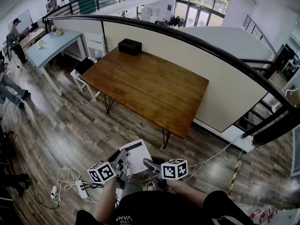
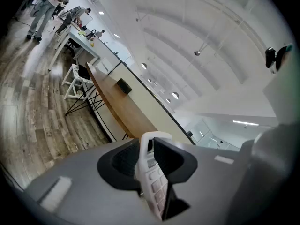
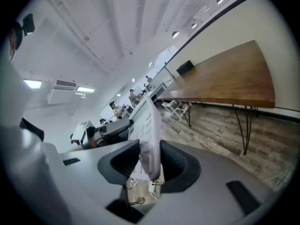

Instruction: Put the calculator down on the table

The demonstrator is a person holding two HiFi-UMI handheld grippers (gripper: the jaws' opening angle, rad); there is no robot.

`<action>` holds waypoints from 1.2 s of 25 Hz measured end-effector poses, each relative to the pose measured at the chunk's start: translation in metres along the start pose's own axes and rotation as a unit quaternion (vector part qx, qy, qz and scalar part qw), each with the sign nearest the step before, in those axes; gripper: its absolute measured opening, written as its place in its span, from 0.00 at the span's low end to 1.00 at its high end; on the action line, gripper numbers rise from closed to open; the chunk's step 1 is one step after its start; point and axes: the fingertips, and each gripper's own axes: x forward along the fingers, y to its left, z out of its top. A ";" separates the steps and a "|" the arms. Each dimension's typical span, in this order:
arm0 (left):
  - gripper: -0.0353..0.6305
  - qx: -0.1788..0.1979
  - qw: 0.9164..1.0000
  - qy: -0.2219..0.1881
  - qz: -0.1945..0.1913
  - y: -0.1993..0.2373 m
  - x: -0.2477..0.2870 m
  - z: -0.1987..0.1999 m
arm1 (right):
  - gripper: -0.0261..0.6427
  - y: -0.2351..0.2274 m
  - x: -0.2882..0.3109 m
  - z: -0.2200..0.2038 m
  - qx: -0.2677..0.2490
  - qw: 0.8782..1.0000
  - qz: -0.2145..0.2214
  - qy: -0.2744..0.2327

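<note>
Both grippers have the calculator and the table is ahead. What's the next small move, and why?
Probably carry it forward toward the wooden table. The calculator is gripped from either side by the left gripper and right gripper, over the floor short of the table's near corner, so it likely can't be set down from here. A black box sits at the table's far end.

Left claw [image 1: 121, 160] and right claw [image 1: 149, 164] grip calculator [image 1: 136, 154].

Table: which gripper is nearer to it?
Right. The right gripper sits short of the near corner of the table; the left gripper is farther off. Both grip the calculator.
</note>
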 end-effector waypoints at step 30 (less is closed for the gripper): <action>0.18 -0.004 0.999 0.030 -0.019 0.122 0.047 0.157 | 0.26 0.009 0.171 0.111 -0.007 0.999 -0.034 -0.034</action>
